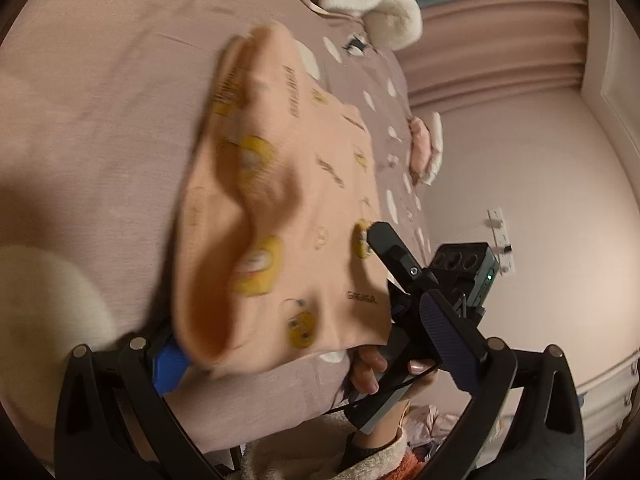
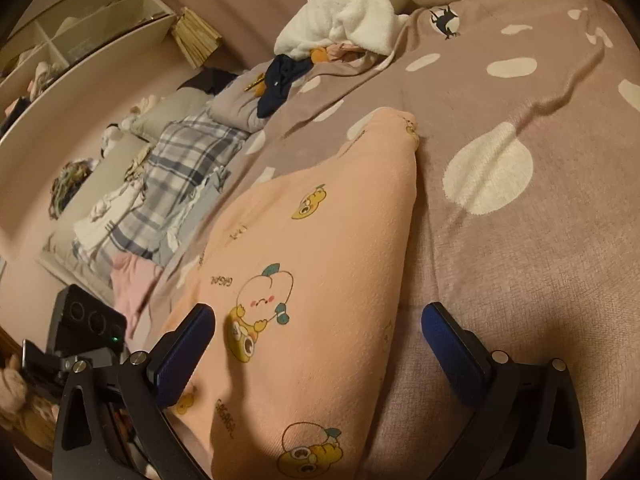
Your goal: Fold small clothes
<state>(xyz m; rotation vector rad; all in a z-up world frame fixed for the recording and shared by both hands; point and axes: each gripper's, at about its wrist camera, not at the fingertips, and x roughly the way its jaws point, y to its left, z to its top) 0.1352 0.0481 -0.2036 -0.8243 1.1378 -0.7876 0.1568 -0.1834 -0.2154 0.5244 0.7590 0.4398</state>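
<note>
Motion blurs the peach garment (image 1: 256, 208), which hides one left tongs (image 1: 308, 356) finger.

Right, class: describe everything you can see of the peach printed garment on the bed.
The peach garment is soft, fleecy-looking fabric printed with yellow cartoon characters and small lettering. It lies on the mauve bedspread with white spots. In the left wrist view one edge is lifted in a blurred fold above the rest. The right gripper is open, its blue pads straddling the near part of the cloth. The left gripper is open too, cloth draped over its left finger.
</note>
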